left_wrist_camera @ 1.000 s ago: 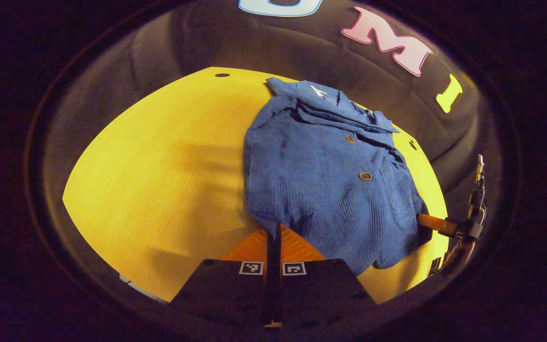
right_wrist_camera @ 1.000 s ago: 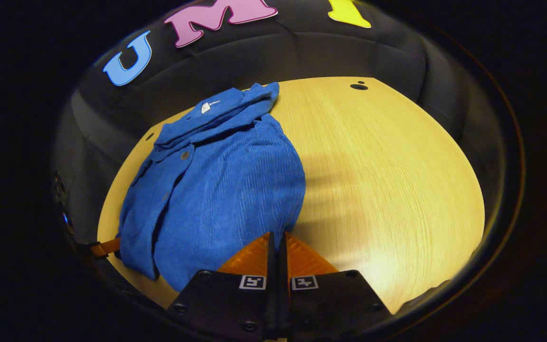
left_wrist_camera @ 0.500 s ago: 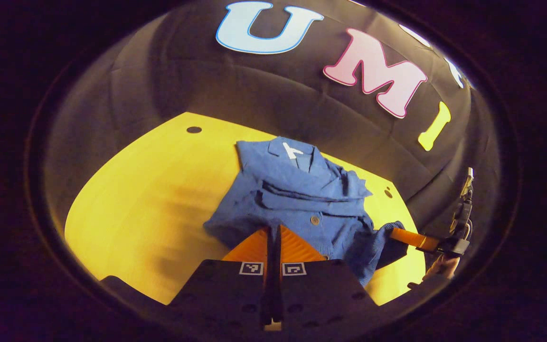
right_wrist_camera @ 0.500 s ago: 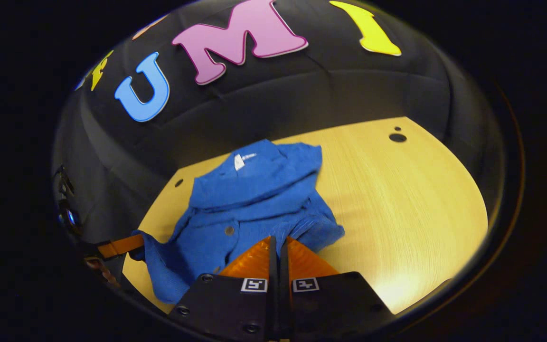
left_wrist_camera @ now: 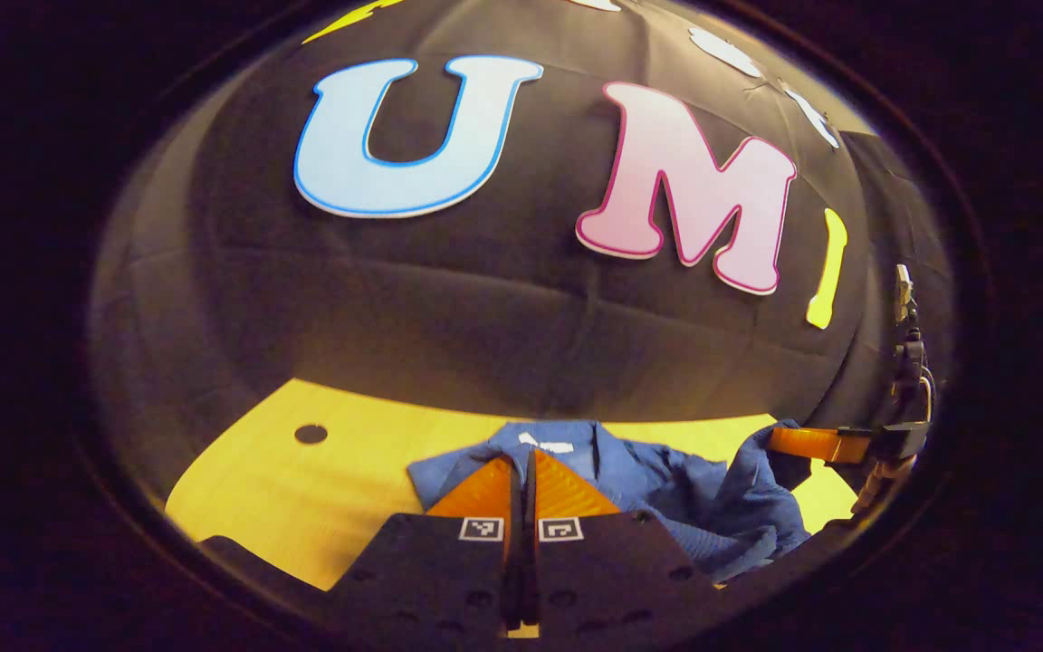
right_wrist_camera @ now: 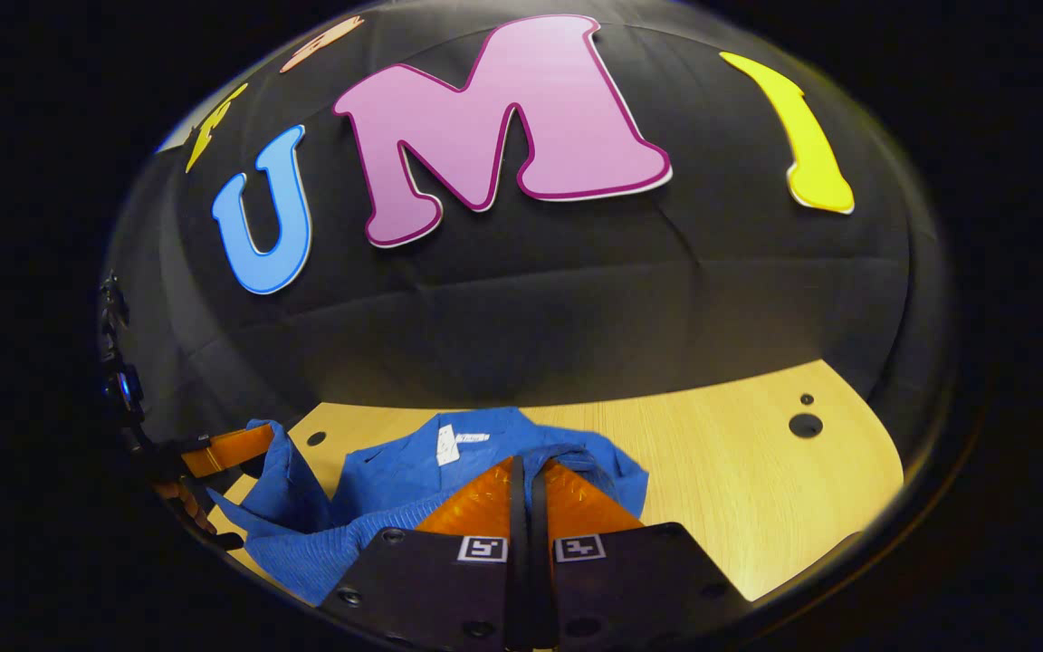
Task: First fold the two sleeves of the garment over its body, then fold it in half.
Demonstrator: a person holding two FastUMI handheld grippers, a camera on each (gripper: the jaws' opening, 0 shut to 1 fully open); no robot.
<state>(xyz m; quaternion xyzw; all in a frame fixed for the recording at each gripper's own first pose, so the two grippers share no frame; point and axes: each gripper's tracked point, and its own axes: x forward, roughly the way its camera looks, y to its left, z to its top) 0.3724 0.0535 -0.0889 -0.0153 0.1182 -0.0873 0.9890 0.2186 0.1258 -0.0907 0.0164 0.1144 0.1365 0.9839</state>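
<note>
My left hand-held gripper (left_wrist_camera: 522,471) and my right hand-held gripper (right_wrist_camera: 529,480) are both clamped on the hem of the blue garment (right_wrist_camera: 395,475), lifted above its collar; the garment's rest lies on the yellow surface (right_wrist_camera: 757,489) by the booth's wall

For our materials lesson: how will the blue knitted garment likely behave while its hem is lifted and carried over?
Probably floppy: the blue garment sags and bunches between the left hand-held gripper and right hand-held gripper. Likely light, since pinches at two corners lift it. Its ribbed knit looks unlikely to slip, though folded layers may shift on the table.
</note>
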